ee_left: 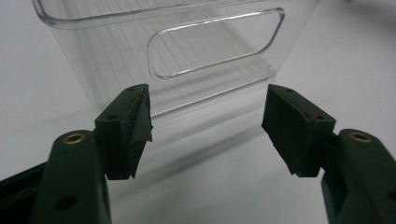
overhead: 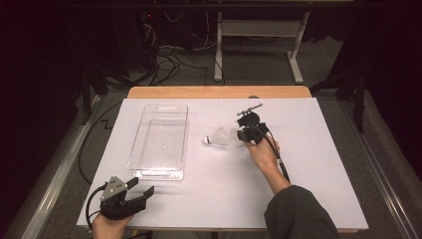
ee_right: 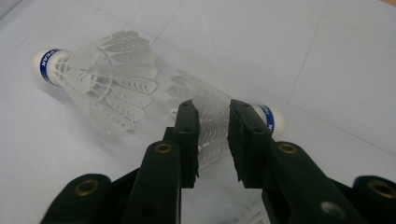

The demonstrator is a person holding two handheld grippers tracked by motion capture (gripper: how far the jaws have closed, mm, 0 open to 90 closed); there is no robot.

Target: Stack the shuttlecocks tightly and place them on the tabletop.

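Note:
Two white feather shuttlecocks lie on the white table. One shuttlecock rests free with its blue-banded cork to the left in the right gripper view. The second shuttlecock lies nearer, its skirt between the jaws of my right gripper. The jaws stand narrow, close on either side of the feathers, with a gap still showing. In the high view the right gripper sits mid-table beside the shuttlecocks. My left gripper rests at the table's near left, open and empty, also seen as left gripper facing the clear bin.
A clear plastic bin with handle cut-outs stands lengthwise left of centre. The white sheet covers a wooden table. Cables and a table frame lie on the floor beyond the far edge.

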